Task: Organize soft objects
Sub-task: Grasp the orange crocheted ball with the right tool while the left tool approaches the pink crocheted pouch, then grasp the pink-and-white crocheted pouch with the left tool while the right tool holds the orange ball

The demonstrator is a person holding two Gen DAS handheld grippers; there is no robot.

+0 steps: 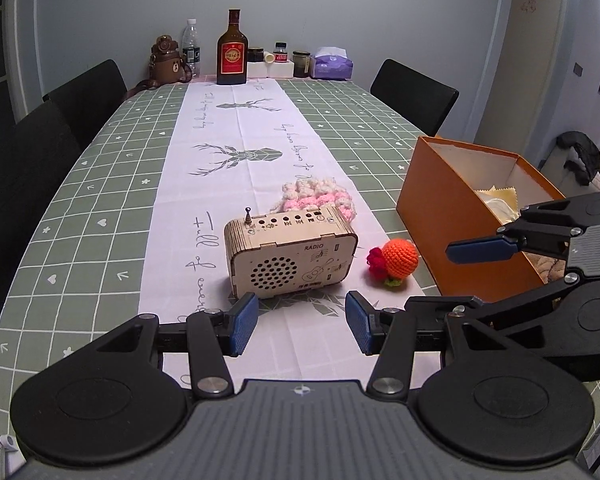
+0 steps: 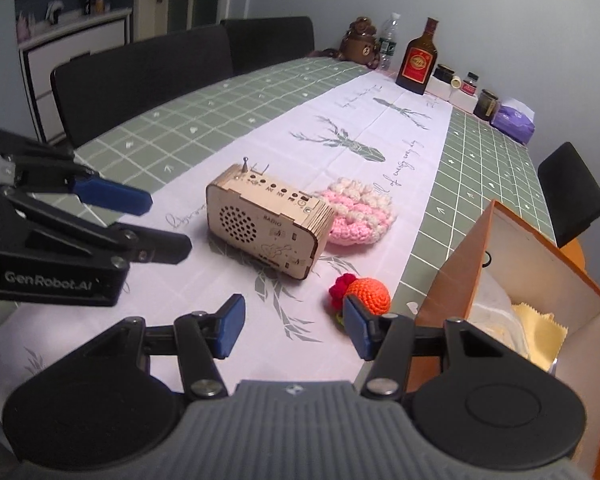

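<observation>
Left wrist view: left gripper hovers over the white table runner, blue pads spread apart, nothing between them. Just ahead stands a laser-cut wooden radio box. Behind it, touching, lies a pink-and-cream crocheted piece. An orange crocheted ball with red tuft rests right of the radio, near the open orange cardboard box, which holds pale yellow cloths. Right gripper likewise spread wide, empty, beside the ball.
</observation>
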